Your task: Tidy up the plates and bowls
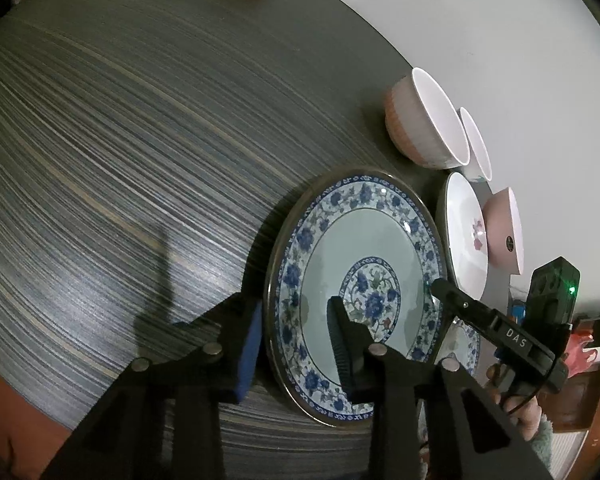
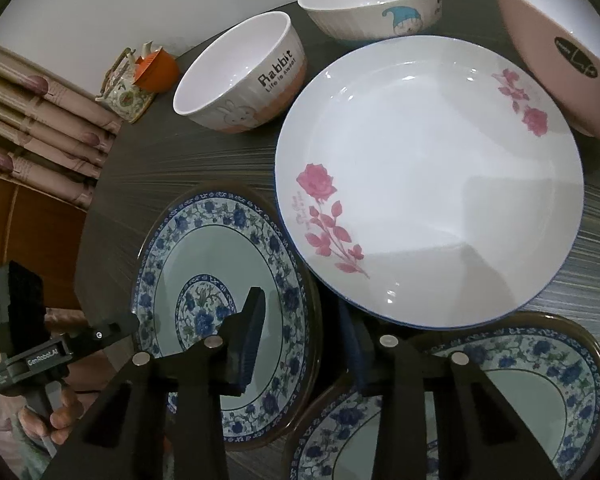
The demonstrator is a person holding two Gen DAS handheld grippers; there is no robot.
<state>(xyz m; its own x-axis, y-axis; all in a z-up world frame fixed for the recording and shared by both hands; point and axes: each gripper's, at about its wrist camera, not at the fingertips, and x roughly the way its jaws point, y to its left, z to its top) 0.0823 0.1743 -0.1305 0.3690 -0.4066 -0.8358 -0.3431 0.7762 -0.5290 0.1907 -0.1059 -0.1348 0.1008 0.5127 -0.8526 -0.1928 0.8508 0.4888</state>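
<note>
A blue-flowered plate (image 1: 364,240) (image 2: 220,256) lies on the dark striped table (image 1: 120,140). My left gripper (image 1: 294,308) straddles its left rim, one pad outside and one finger over the plate's well, with a gap showing. My right gripper (image 2: 302,304) straddles the same plate's right rim, and its jaws stand apart too. A second blue-flowered plate (image 2: 520,380) lies to the right. A white rose plate (image 2: 440,160) overlaps it. Behind stand a Rabbit bowl (image 2: 236,80), a bowl with a blue-hatted figure (image 2: 372,8) and a pink bowl (image 2: 560,52).
A small patterned teapot (image 2: 128,92) and an orange pot (image 2: 156,68) sit at the table's far left corner, by a pink curtain (image 2: 40,128). A white wall runs behind the bowls. The wide striped tabletop stretches left of the plate. A person's hand (image 2: 64,412) holds the left gripper.
</note>
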